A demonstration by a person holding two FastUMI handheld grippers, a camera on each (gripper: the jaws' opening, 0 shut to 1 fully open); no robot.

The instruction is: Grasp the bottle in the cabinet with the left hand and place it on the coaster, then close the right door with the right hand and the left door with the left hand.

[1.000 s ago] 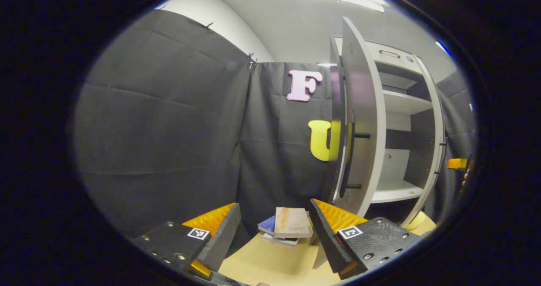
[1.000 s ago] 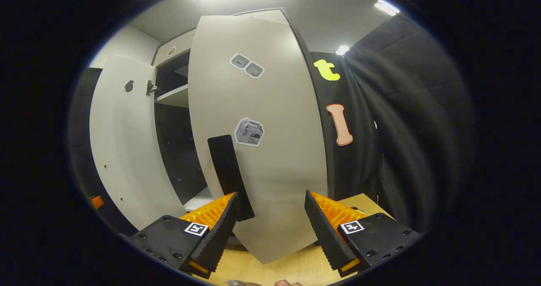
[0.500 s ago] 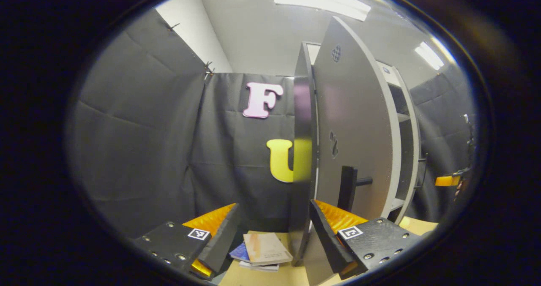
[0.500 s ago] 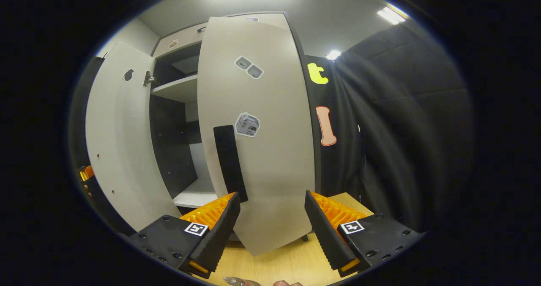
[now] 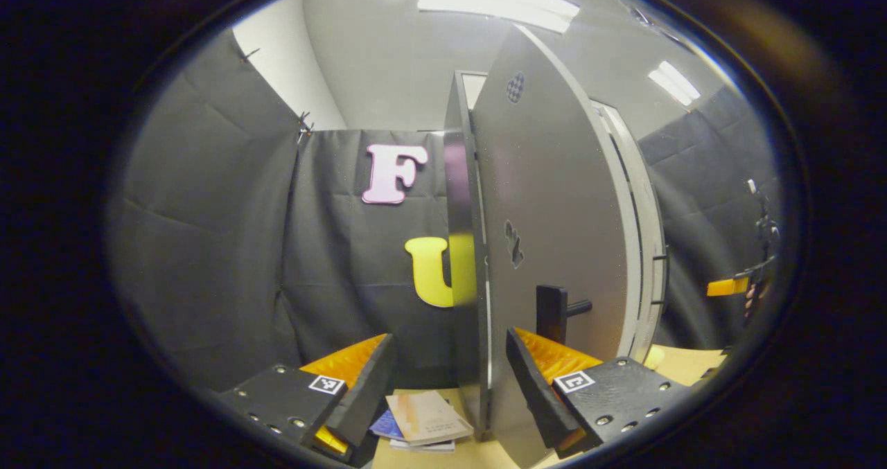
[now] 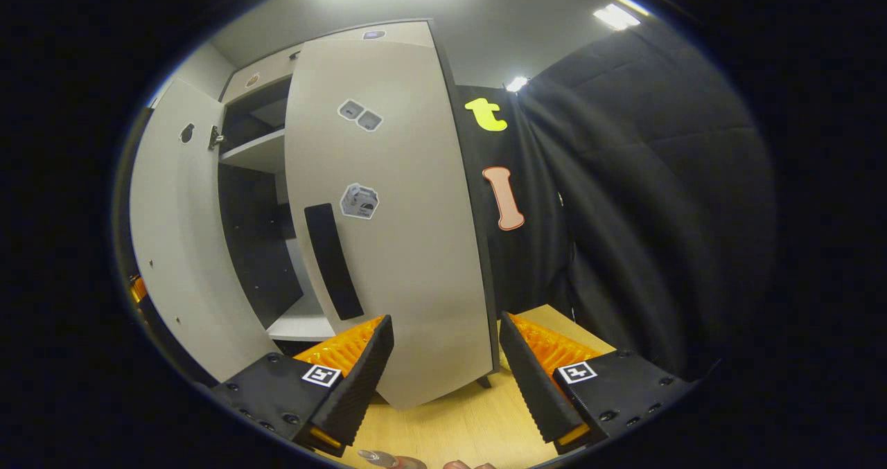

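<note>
A: What's changed vs a sec ago?

B: Both doors swing in. In the right gripper view the right door [image 6: 409, 247] sits more closed than before, gap to the cabinet [image 6: 260, 157] interior narrower. In the left gripper view the left door [image 5: 554, 233] turns much further round; a sec ago the shelves were wide open to that cam, now just a sliver past its edge.

A: So what step is this?

B: Door-closing, I'd say. Bottle part prob done, but can't confirm: I can't make out the bottle or coaster for certain. There's a pale yellowish bit on the table [image 5: 682, 361] by the door's foot in the left gripper view, too small to call.

A: Grippers?

B: Right gripper [image 6: 443, 355] fingers spread wide, nothing between them but the door's lower edge, which they frame w/o pinching. Left gripper [image 5: 450, 375] also wide, empty; the left door's edge stands between its fingers, contact unclear.

A: Door look?

B: Pale grey flat panels, few stickers, dark vertical handle [image 6: 332, 261] on the right one, dark handle [image 5: 554, 313] on the left. Neither fully shut.

A: Other stuff?

B: Stack of books [image 5: 423, 420] on the table below the left gripper.
</note>
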